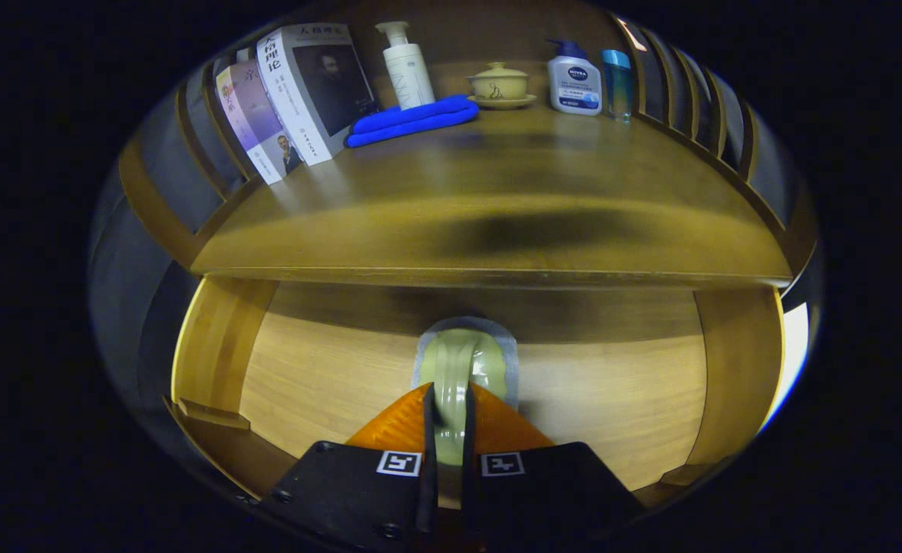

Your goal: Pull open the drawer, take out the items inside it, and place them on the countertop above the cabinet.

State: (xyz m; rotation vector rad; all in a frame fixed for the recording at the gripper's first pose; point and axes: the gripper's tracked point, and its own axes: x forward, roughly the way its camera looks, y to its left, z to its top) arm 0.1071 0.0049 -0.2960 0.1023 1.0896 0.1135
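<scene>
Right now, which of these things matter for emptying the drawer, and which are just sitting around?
Part of the job:
gripper, shut on the pale green item
open drawer
countertop

Just lying about:
books
blue cloth
white pump bottle
lidded cup
two bottles

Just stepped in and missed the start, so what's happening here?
A person is working a handheld gripper over an open wooden drawer. Its jaws are closed on a pale green item that seems to be the drawer's only content, with both sides pressing it. The item sits low in the drawer, under the front edge of the countertop, so it has not been placed up there yet. At the back of the countertop stand books, a blue cloth, bottles and a lidded cup.
</scene>
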